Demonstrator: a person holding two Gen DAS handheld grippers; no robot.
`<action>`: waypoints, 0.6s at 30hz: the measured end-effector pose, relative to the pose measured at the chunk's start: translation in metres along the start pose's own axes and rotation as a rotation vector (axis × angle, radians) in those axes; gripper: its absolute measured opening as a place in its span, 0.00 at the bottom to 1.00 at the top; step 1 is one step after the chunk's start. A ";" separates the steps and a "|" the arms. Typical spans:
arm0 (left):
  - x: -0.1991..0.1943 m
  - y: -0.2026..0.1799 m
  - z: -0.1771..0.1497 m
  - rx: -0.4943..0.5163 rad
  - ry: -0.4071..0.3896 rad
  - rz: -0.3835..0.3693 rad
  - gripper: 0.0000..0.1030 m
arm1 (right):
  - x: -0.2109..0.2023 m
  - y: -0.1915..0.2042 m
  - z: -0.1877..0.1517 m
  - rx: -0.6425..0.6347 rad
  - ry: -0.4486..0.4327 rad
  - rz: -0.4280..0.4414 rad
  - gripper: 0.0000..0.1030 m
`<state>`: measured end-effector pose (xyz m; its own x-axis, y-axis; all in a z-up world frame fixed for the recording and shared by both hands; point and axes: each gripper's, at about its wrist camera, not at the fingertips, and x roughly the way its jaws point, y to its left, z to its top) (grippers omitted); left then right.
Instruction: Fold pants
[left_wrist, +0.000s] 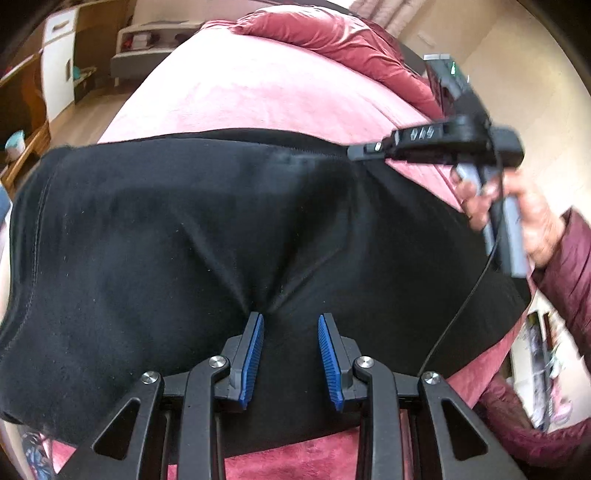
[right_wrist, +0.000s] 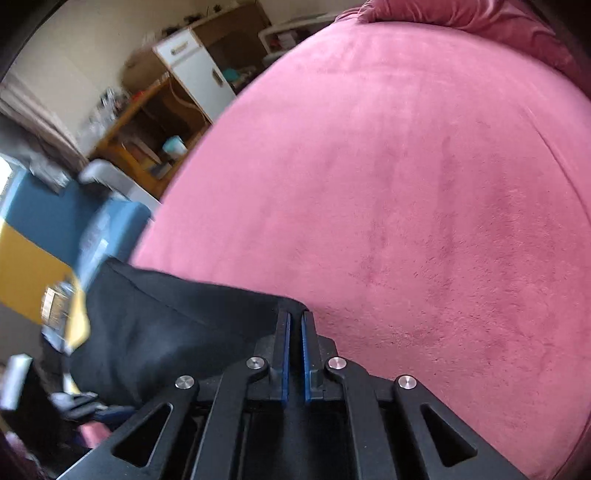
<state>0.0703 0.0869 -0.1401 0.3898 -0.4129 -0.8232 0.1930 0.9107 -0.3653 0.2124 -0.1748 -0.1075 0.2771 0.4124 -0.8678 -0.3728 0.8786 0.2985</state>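
The black pants (left_wrist: 184, 240) lie spread across a pink plush bed cover (left_wrist: 258, 85), filling most of the left wrist view. The left gripper (left_wrist: 291, 321) points down at them with its blue pads (left_wrist: 255, 354) held apart; dark cloth sits between the pads and bunches into creases just ahead of the tips, but whether the pads press on it cannot be told. Beyond and to the right of the left gripper, the right gripper (left_wrist: 356, 152) reaches in at the far edge of the pants, carried by a hand (left_wrist: 532, 218) in a maroon padded sleeve (left_wrist: 569, 266), a thin black cable (left_wrist: 461, 306) trailing from it. In the right wrist view, the right gripper (right_wrist: 295, 317) has its jaws drawn together, clamped on an edge of the pants (right_wrist: 166, 314) at its tips; the cloth falls away to its left and the bare bed cover (right_wrist: 406, 184) stretches ahead and to its right. A red pillow (left_wrist: 325, 33) lies at the far end of the bed.
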 end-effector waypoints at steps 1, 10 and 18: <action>-0.003 0.001 0.001 -0.001 -0.001 0.000 0.30 | 0.002 0.000 0.000 0.008 -0.004 -0.003 0.05; -0.093 0.065 -0.008 -0.157 -0.122 0.095 0.31 | -0.053 0.013 -0.018 0.017 -0.134 -0.031 0.25; -0.152 0.156 -0.037 -0.445 -0.179 0.173 0.32 | -0.084 0.070 -0.063 -0.070 -0.154 0.060 0.25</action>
<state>0.0079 0.2926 -0.0881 0.5379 -0.2165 -0.8147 -0.2747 0.8687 -0.4122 0.1069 -0.1636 -0.0385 0.3830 0.5003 -0.7765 -0.4516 0.8347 0.3150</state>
